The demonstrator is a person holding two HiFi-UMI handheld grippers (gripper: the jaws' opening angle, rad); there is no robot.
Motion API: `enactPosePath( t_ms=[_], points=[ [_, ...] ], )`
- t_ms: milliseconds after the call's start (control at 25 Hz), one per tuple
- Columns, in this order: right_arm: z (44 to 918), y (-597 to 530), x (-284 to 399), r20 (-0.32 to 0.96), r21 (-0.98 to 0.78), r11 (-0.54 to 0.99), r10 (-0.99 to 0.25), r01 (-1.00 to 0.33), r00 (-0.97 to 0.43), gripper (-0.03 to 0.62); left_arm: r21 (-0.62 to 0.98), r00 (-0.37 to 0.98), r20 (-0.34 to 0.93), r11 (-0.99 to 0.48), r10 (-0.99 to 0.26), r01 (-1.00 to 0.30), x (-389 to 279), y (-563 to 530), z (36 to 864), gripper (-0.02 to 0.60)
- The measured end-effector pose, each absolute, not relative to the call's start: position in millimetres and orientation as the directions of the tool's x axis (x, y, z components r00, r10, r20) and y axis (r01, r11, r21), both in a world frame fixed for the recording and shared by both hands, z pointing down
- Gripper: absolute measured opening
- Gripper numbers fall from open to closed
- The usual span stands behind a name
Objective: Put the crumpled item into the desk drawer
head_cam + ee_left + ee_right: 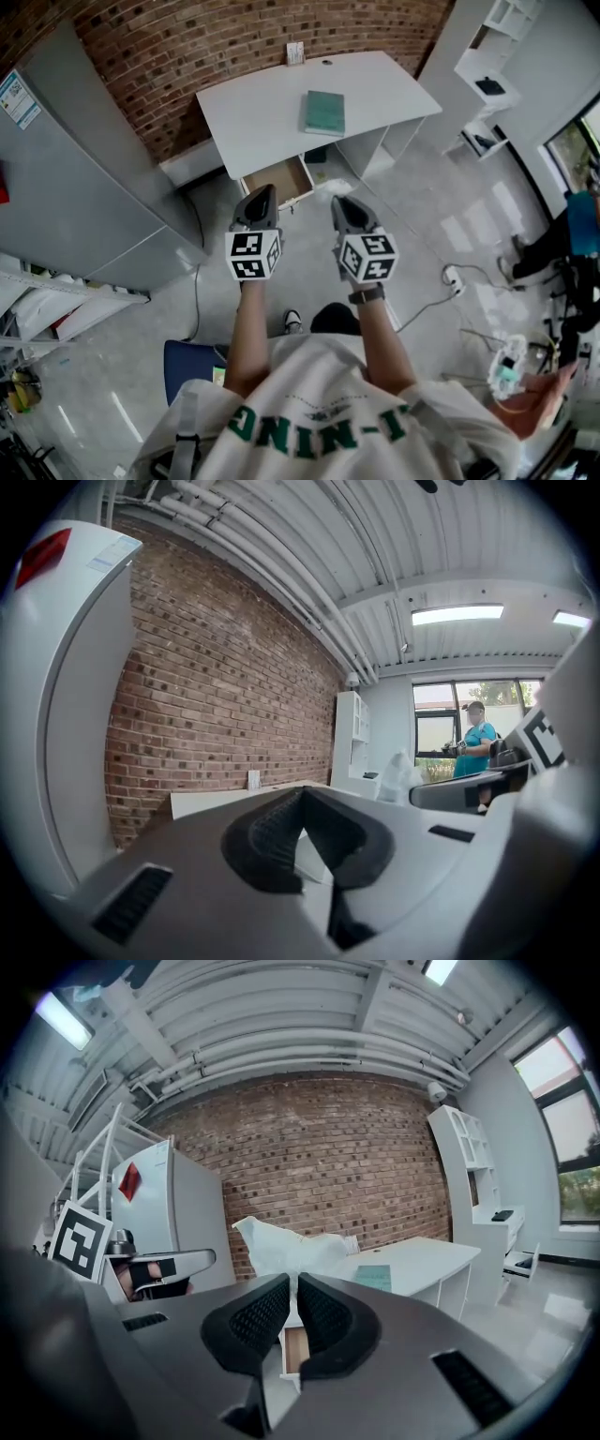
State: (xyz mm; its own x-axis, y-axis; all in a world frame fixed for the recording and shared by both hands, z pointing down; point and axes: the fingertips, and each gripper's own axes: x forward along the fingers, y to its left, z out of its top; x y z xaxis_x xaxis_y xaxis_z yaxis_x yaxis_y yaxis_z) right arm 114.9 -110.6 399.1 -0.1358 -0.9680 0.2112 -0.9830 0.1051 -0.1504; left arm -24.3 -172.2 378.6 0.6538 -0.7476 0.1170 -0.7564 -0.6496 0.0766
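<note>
A grey cabinet (75, 187) stands left of the white table (272, 117); our left tongs (265, 192) hover, tips together, gripping nothing; the open drawer (278, 181) lies just ahead; a green book (324, 112) rests on the tabletop; our right tongs (339, 202) clamp the white crumpled item (291, 1246) near the drawer.

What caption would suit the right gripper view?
Right claw pinching a crumpled white item, white desk with open wooden drawer ahead.

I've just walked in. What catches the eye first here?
Two hand-held grippers, the left gripper and right gripper, point at a white desk by a brick wall. The right gripper pinches a white crumpled item; under the desk a drawer stands open, and a green book lies on top.
</note>
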Motion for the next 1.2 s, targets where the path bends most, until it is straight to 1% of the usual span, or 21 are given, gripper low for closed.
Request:
enactPosePath(
  t_ms=[240, 520, 720, 1000, 1200],
  points=[
    [423.2, -141.8, 100.3, 0.255, -0.170, 0.132, -0.951, -0.977, -0.172, 0.026, 0.100, 0.645, 0.143, -0.638, -0.750, -0.764, -32.4, -190.8, 398.3, -0.002],
    [440.4, -198.5, 81.7, 0.287, -0.191, 0.218, -0.920, -0.957, -0.267, 0.026, 0.122, 0.590, 0.159, -0.577, -0.792, -0.808, -43.8, -231.5, 415.9, -0.002],
    [461.0, -228.5, 65.0, 0.315, -0.202, 0.279, -0.889, -0.939, -0.332, 0.026, 0.137, 0.536, 0.192, -0.518, -0.822, -0.844, -58.7, -259.1, 443.5, -0.002],
    [499.5, -267.7, 83.1, 0.370, -0.208, 0.293, -0.860, -0.933, -0.353, 0.026, 0.147, 0.512, 0.237, -0.491, -0.825, -0.859, -53.8, -290.5, 477.8, -0.002],
    [547.8, -289.2, 98.1, 0.441, -0.218, 0.291, -0.822, -0.931, -0.360, 0.026, 0.170, 0.524, 0.265, -0.496, -0.809, -0.852, -44.0, -309.0, 511.8, -0.002]
  ],
)
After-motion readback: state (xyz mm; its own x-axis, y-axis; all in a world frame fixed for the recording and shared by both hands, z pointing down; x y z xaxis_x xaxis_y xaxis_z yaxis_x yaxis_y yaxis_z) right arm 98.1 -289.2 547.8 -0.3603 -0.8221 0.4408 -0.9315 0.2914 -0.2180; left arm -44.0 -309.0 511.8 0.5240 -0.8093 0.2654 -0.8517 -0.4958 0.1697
